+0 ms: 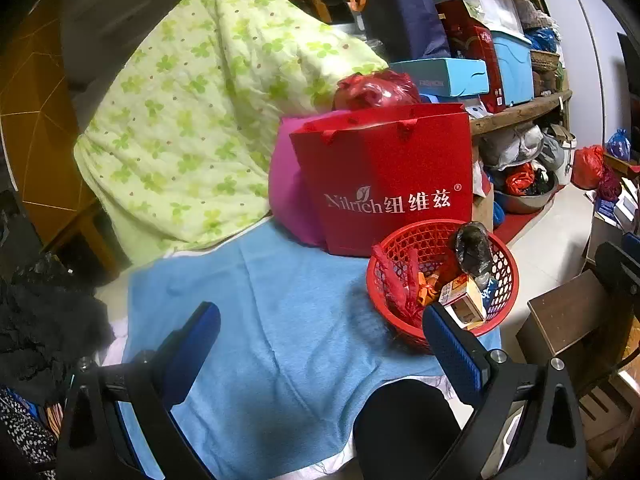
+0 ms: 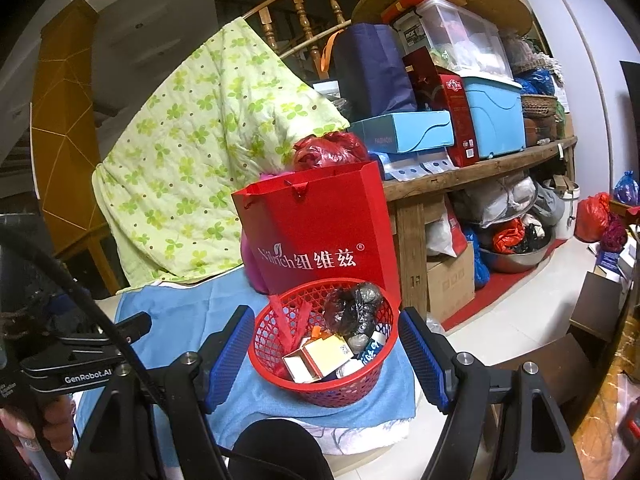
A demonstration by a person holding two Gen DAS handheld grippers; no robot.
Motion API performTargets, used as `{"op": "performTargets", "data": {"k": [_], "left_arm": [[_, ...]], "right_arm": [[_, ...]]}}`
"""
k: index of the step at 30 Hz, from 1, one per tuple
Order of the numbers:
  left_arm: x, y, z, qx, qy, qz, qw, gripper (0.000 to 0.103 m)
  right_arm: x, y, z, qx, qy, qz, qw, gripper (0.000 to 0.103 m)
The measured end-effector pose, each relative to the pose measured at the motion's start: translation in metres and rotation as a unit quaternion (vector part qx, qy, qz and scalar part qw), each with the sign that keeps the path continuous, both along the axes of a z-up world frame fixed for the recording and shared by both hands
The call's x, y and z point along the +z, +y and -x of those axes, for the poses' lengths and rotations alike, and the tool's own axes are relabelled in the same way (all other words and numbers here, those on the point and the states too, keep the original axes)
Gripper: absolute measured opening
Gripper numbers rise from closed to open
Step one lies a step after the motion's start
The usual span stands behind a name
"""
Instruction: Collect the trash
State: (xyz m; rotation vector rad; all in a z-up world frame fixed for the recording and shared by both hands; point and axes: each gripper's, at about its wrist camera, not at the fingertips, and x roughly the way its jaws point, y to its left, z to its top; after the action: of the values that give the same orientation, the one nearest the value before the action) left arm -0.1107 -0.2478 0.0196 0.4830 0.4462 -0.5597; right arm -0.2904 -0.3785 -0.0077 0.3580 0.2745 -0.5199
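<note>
One red basket (image 2: 324,376) of trash on the blue towel (image 1: 260,340), holding one black bag (image 2: 352,312) and two small boxes (image 2: 320,358), one red gift bag (image 2: 320,240) just behind, left gripper (image 1: 320,336) spread over bare towel, right gripper (image 2: 326,356) spread around the basket.

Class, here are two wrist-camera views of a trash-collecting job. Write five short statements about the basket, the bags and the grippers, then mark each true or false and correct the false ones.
1. The red basket holds several pieces of trash, including a crumpled black plastic bag. True.
2. The basket rests on bare wood. False: it rests on a blue towel.
3. The red paper gift bag stands upright behind the basket. True.
4. The right gripper is shut on the basket's rim. False: it is open, its fingers either side of the basket in its view.
5. The left gripper is holding a small box. False: it is open and empty.
</note>
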Motion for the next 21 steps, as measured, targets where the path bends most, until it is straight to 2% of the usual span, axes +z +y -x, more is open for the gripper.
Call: {"op": "performTargets", "data": {"k": [21], "left_arm": [[0.0018,-0.0006,-0.0003,-0.003,0.000,0.001,1.0000,0.101]], "right_arm": [[0.0051,0.0005,0.0041,-0.001,-0.004,0.003,1.000,0.077]]}}
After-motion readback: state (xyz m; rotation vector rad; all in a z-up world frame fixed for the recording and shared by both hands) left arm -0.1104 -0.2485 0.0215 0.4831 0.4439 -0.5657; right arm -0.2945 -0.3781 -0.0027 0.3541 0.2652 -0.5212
